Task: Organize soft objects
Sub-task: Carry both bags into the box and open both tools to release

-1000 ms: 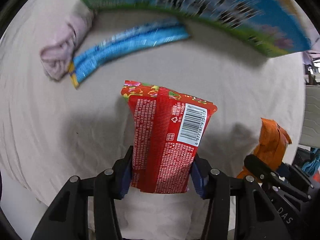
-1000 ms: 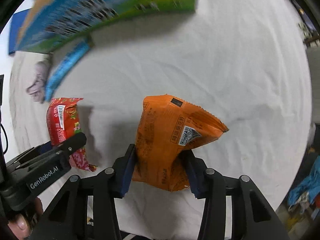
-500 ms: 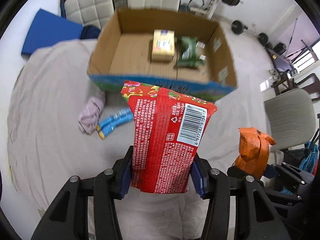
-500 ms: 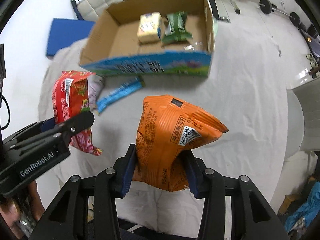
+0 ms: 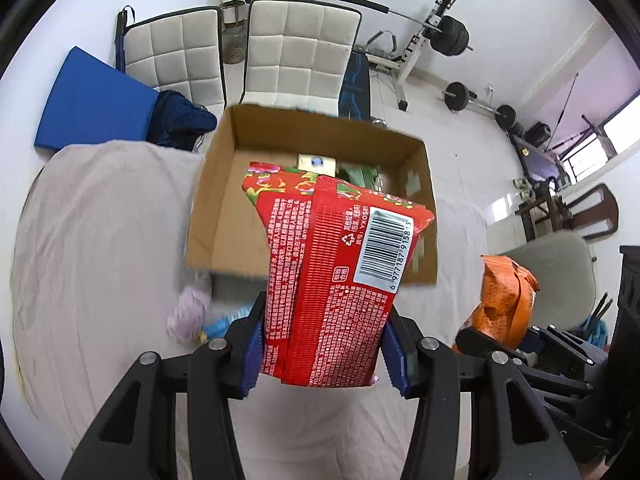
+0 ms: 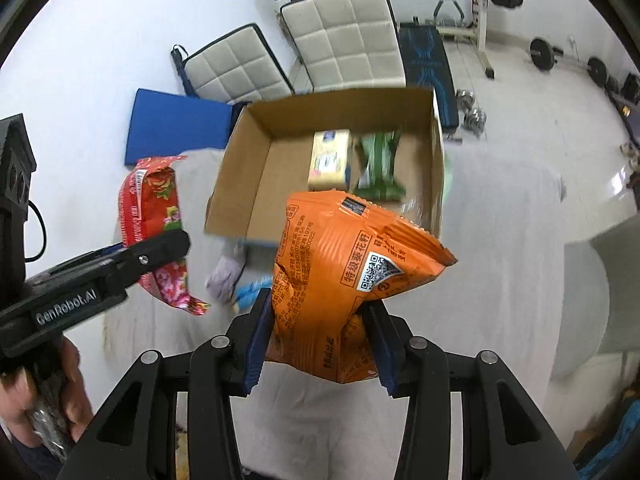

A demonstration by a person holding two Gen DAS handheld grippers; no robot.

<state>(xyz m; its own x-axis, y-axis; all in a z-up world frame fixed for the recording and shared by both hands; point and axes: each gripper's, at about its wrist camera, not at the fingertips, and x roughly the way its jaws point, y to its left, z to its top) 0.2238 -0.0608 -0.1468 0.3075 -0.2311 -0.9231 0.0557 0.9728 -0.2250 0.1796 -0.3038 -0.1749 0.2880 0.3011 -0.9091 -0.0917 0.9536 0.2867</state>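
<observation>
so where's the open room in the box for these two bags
The box's left half is bare cardboard, from its left wall across to the yellow pack. The right side is crowded: the yellow pack and green pack lie side by side against the right wall.

I'm working in a home room that doubles as a gym. Barbell on a rack [image 5: 360, 0] against the white wall, weight bench [image 6: 426, 68] under it, loose dumbbells [image 6: 474, 114] and another barbell [image 5: 480, 104] on the pale tiled floor. Two white quilted chairs [image 5: 300, 56] stand behind the surface [image 5: 100, 220], which is draped in a beige cloth. Blue mat [image 5: 92, 100] leans at left. Window [image 5: 616, 132] and dark wooden furniture [image 5: 568, 208] at right.
</observation>
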